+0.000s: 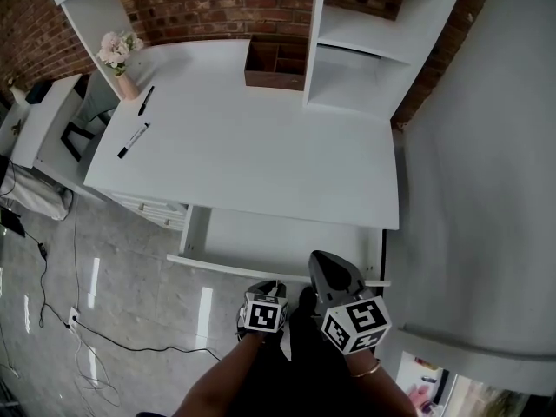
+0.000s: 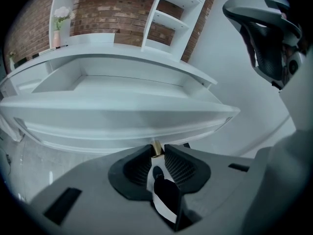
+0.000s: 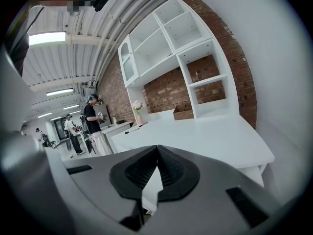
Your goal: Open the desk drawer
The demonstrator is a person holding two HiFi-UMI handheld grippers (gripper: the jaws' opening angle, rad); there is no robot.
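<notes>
The white desk (image 1: 261, 155) has its shallow drawer (image 1: 278, 241) pulled out toward me, and the inside shows nothing in it. In the left gripper view the drawer front (image 2: 122, 124) spans the frame. My left gripper (image 2: 156, 150) is shut on the small brass drawer knob (image 2: 156, 147) at the middle of that front. From the head view, the left gripper (image 1: 273, 285) sits at the drawer's front edge. My right gripper (image 1: 326, 263) hovers just to its right, above the drawer corner. In its own view the right gripper (image 3: 157, 149) is shut with nothing between its jaws.
Two pens (image 1: 133, 140) and a vase of pink flowers (image 1: 120, 55) lie at the desk's left. A brown wooden organiser (image 1: 276, 63) and white shelves (image 1: 365, 50) stand at the back. A grey wall (image 1: 486, 189) runs along the right, cables (image 1: 87, 337) cross the floor, and people (image 3: 93, 124) stand far off.
</notes>
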